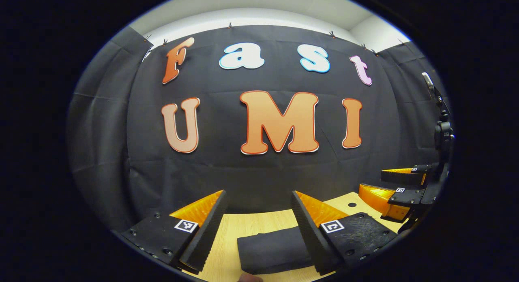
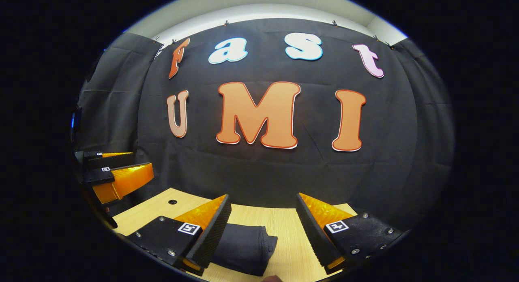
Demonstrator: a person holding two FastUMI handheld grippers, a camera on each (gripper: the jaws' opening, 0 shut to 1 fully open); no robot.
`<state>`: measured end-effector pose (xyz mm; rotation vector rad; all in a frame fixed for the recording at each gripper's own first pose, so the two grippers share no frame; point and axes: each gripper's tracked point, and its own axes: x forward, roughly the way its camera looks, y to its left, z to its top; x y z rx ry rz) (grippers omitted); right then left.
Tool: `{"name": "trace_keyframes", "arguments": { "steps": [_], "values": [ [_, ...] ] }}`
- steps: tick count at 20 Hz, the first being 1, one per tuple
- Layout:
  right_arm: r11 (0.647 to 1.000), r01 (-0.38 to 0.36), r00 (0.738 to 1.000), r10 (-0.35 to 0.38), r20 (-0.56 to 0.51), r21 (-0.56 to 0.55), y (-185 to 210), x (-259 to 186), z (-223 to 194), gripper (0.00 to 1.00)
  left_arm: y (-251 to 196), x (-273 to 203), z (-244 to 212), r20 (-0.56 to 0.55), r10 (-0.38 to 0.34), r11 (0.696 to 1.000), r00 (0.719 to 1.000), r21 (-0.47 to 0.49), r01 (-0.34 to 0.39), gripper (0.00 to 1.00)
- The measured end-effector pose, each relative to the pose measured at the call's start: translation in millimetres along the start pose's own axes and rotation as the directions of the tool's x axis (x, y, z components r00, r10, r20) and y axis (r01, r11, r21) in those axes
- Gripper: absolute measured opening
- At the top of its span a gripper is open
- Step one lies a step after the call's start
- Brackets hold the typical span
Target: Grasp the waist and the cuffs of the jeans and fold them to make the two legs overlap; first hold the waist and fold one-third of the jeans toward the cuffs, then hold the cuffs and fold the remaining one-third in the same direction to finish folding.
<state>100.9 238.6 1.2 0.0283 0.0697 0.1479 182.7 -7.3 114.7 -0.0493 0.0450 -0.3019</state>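
The jeans (image 1: 271, 249) lie folded into a small dark bundle on the light wooden table (image 1: 251, 225). My left gripper (image 1: 257, 193) is open and held above the bundle, whose right end is hidden under its right finger. In the right gripper view the jeans (image 2: 247, 245) show their rolled fold edge, partly covered by the left finger of my right gripper (image 2: 262, 197). That gripper is also open, with nothing between its fingers. Each gripper shows in the other's view, fingers apart: the right gripper (image 1: 375, 184) at the right edge, the left gripper (image 2: 142, 162) at the left edge.
The black cloth wall rises right behind the table's far edge. A small round hole (image 2: 172, 201) sits in the tabletop (image 2: 284, 233) near the back, also seen as the hole (image 1: 352, 204) beside the right gripper. Bare wood surrounds the bundle.
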Motion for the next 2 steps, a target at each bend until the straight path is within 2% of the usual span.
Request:
{"name": "trace_keyframes", "arguments": {
  "steps": [2],
  "values": [
    [1.000, -0.002, 1.000, 0.002, 0.019, -0.022, 10.4, -10.0, 4.2, 0.96, 15.0, -19.7, 13.8, 0.072, 0.021, 1.000, 0.997, 0.010, -0.022, 0.94]
  ]
}}
